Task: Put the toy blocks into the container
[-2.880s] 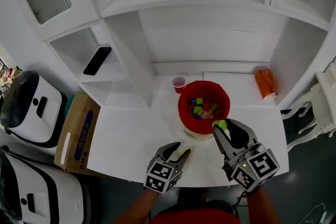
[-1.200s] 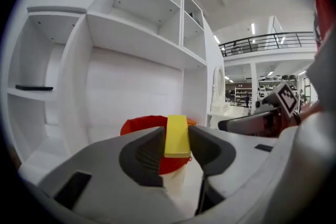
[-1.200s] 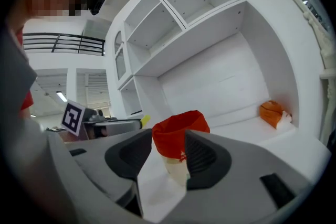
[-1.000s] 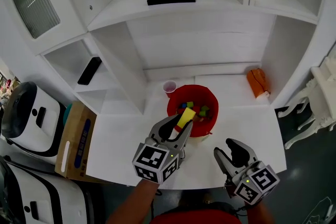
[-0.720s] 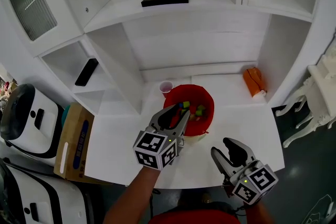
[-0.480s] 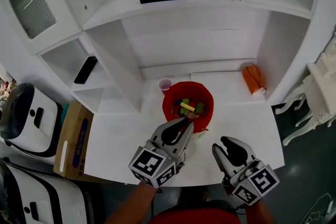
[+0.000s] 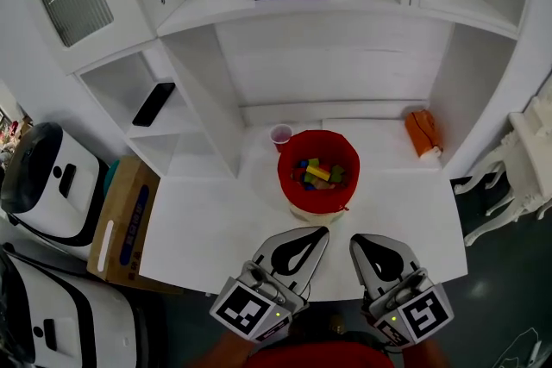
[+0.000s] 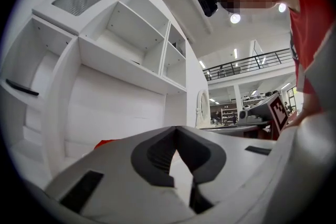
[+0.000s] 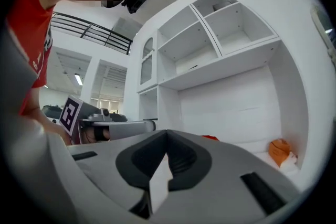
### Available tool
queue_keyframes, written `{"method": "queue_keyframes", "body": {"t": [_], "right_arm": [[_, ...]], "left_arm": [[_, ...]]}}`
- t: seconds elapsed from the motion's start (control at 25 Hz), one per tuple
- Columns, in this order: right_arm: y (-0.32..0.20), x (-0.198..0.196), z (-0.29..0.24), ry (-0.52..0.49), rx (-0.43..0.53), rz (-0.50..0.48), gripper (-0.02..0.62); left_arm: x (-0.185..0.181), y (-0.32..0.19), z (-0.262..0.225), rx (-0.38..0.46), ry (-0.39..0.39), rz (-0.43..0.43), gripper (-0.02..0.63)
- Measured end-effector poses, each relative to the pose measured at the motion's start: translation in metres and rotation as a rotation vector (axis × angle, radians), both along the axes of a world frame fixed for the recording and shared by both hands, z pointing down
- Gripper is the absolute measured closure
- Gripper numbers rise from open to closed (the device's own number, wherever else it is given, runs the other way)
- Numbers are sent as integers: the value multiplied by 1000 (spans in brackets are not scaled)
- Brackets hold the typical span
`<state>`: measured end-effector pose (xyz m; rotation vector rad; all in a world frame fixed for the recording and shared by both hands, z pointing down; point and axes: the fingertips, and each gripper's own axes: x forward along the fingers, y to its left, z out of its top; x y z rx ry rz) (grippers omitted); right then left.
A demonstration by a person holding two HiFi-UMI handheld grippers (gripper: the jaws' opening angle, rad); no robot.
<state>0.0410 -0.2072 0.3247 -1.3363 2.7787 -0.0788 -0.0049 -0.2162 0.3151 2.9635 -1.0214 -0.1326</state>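
No readable text: the blue print on the cardboard box (image 7: pixel 123 224) at near left is too small, and the cubes on the left gripper (image 7: pixel 319 232) and right gripper (image 7: pixel 356 240) show only black-and-white square markers.

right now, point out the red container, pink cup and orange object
red container (image 7: pixel 293 195), head view, its left wall
pink cup (image 7: pixel 281 135), head view, its mouth
orange object (image 7: pixel 421 131), head view, its middle

A red round fabric container (image 7: pixel 312 202) holds yellow, green and blue toy blocks (image 7: pixel 316 172) on a white table (image 7: pixel 207 228). The grey left gripper (image 7: pixel 323 231) and the grey right gripper (image 7: pixel 354 240) carry black-and-white square-patterned cubes.
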Motion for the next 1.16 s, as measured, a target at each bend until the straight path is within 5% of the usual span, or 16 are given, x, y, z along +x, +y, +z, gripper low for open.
{"method": "queue_keyframes", "body": {"t": [1.16], "right_arm": [[31,-2,-4,-7,6,-46,589]], "left_arm": [[0,32,6,-26,-53,-20,598]]}}
